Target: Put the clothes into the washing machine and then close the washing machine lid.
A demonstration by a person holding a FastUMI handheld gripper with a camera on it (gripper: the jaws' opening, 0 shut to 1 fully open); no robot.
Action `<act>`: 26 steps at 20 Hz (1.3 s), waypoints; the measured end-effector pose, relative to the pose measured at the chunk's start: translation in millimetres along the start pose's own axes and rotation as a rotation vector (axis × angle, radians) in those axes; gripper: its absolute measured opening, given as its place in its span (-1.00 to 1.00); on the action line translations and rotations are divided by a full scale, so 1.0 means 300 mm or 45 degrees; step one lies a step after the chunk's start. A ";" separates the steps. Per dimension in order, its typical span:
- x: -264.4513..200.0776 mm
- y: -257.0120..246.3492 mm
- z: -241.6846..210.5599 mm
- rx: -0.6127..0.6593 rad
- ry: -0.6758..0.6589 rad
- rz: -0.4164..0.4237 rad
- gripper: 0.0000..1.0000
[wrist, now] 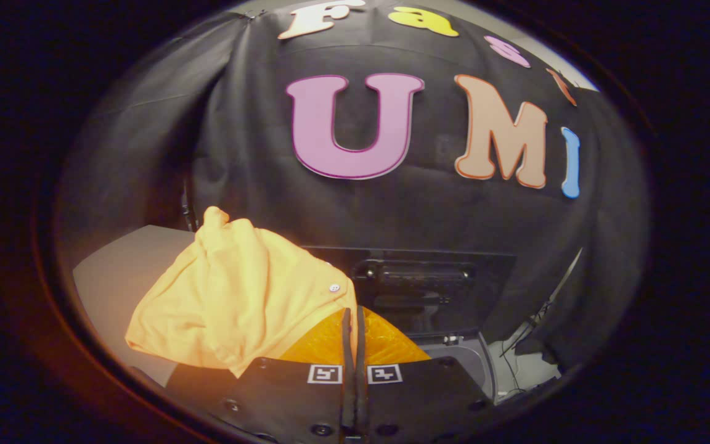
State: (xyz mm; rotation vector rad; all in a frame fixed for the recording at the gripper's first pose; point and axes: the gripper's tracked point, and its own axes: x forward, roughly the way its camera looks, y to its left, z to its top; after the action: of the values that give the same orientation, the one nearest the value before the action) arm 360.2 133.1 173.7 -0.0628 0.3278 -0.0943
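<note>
Claw [353, 327] is pinched tight on the yellow shirt [238, 302], fingers nearly touching, so the cloth hangs bunched beside them. It is held raised before the open washing machine [453, 351], likely for dropping in; lid [416, 283] stands upright.

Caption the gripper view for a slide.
Tool shut on the yellow shirt, held up ahead of the open washer, lid raised.
</note>
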 end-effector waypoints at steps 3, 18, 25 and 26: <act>0.029 -0.099 -0.058 0.036 0.047 -0.076 -0.99; 0.047 -0.198 -0.036 0.100 0.001 -0.118 -0.85; 0.105 -0.190 0.041 0.098 -0.035 -0.105 -0.84; 0.123 -0.184 0.061 0.093 -0.044 -0.097 -0.61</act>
State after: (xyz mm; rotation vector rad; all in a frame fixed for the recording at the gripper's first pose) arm 396.2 75.4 183.4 -0.0044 0.2874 -0.1802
